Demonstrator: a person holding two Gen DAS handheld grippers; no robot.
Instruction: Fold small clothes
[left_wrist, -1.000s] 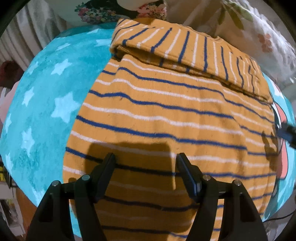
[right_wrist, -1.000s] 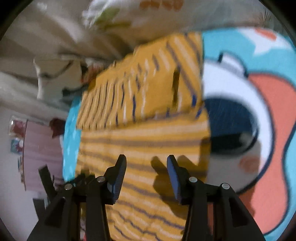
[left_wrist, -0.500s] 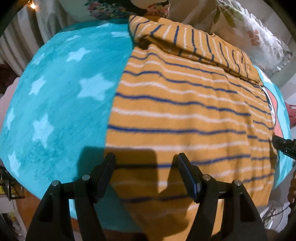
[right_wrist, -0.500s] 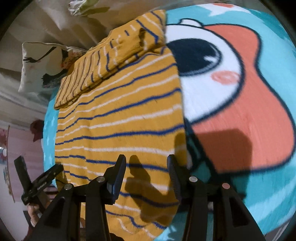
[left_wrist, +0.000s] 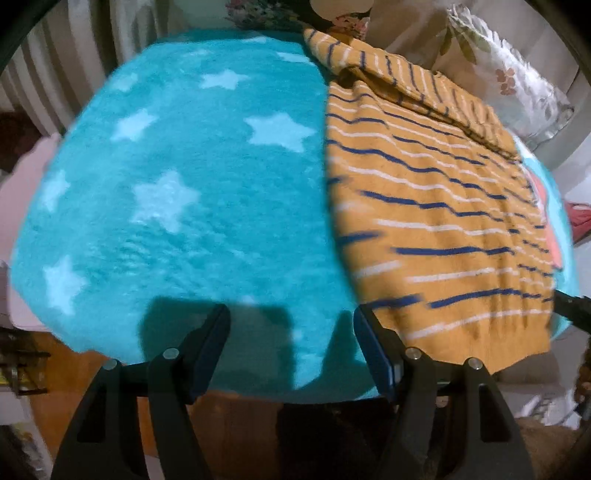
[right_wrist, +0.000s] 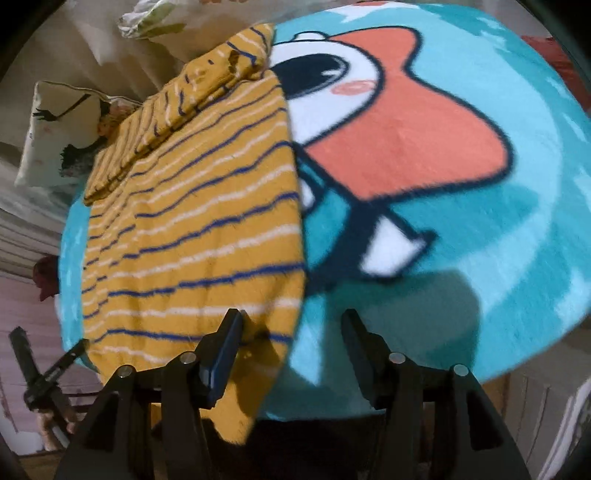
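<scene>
Striped shirt (left_wrist: 436, 206) has only its far edge folded, upper right of frame; left gripper (left_wrist: 291, 343) and right gripper (right_wrist: 291, 347) both wide, empty, main folds remaining.

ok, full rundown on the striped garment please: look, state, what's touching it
The mustard-yellow knit garment with navy and white stripes lies flat on the teal fleece blanket. Its far end is folded back into a band with stripes running crosswise. The near hem droops over the blanket's edge. Both grippers are open; whether any finger touches the cloth can't be told.
</scene>
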